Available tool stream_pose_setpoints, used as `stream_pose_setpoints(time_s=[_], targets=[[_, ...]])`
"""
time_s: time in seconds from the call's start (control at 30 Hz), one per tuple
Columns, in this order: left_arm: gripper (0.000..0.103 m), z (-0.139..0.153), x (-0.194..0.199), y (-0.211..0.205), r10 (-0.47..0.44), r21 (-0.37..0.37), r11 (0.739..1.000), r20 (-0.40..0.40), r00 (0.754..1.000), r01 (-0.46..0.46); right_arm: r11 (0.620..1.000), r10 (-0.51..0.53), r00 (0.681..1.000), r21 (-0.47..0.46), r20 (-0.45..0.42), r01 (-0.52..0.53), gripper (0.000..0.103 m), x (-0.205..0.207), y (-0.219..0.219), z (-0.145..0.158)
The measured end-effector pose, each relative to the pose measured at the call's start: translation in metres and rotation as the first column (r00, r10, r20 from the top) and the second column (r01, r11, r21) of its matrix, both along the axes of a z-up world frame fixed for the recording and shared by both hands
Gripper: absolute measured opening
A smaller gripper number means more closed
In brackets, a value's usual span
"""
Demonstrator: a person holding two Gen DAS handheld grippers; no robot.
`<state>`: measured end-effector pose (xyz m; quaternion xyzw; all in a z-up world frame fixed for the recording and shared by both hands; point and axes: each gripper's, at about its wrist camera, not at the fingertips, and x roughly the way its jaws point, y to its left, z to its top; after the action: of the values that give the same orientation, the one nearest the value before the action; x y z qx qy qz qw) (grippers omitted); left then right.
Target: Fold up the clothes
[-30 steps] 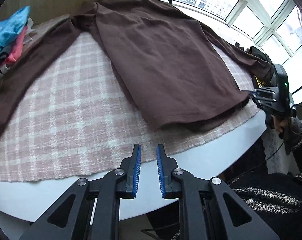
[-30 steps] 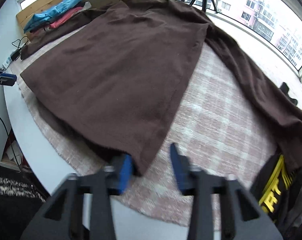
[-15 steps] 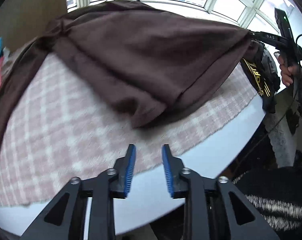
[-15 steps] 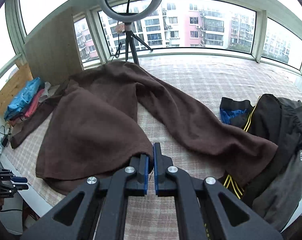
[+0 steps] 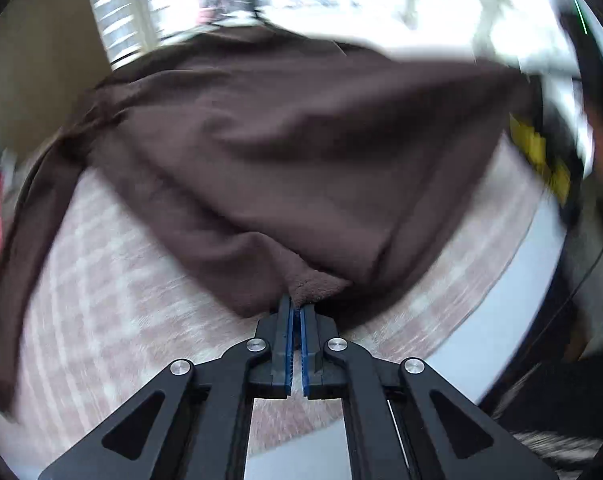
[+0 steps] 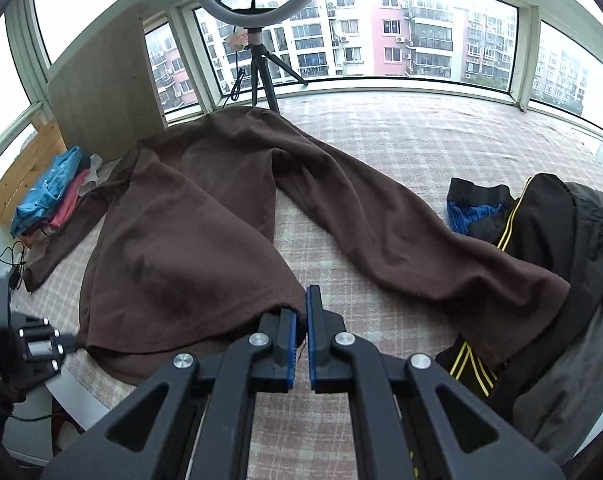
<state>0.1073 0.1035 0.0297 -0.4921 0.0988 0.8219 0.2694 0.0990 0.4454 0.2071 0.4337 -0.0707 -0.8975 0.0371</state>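
A brown long-sleeved top (image 6: pixel 189 232) lies on the pink checked cloth (image 6: pixel 401 140) over the table. My right gripper (image 6: pixel 300 312) is shut on its right hem corner and holds it lifted. My left gripper (image 5: pixel 296 312) is shut on the left hem corner of the brown top (image 5: pixel 301 152); it also shows at the left edge of the right wrist view (image 6: pixel 33 348). The hem hangs taut between the two grippers. One long sleeve (image 6: pixel 401 232) stretches right, onto the dark clothes. The left wrist view is motion-blurred.
A pile of dark clothes with yellow stripes (image 6: pixel 541 240) lies at the right. Folded blue and pink clothes (image 6: pixel 53 204) are stacked at the far left. A ring light on a tripod (image 6: pixel 257 40) stands at the window. The white table edge (image 5: pixel 501 312) runs near me.
The right gripper closed on the hem corner and lifted it. The left gripper moved forward to the other hem corner and closed on it; the top's lower part rose off the cloth.
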Motion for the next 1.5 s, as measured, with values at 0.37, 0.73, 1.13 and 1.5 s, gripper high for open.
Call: stream_pose_setpoints(time_s=[0.37, 0.73, 1.13, 1.5], targets=[[0.007, 0.015, 0.062, -0.126, 0.322, -0.039, 0.946, -0.031, 0.946, -0.323, 0.972, 0.205, 0.978, 0.107, 0.038, -0.208, 0.004, 0.036, -0.077, -0.005], [0.042, -0.007, 0.045, -0.06, -0.007, -0.202, 0.979, -0.081, 0.997, -0.009, 0.969, 0.213, 0.976, 0.116, 0.048, -0.217, 0.004, 0.029, -0.08, -0.009], [0.002, -0.017, 0.036, -0.064, -0.006, -0.229, 0.973, -0.095, 0.995, -0.016, 0.974, 0.189, 0.978, 0.108, 0.087, -0.197, 0.004, 0.031, -0.072, -0.018], [0.005, 0.022, 0.068, -0.146, 0.324, -0.106, 0.931, -0.196, 0.926, -0.348, 0.919, 0.297, 0.938, 0.214, 0.177, -0.332, 0.004, 0.051, -0.128, -0.066]])
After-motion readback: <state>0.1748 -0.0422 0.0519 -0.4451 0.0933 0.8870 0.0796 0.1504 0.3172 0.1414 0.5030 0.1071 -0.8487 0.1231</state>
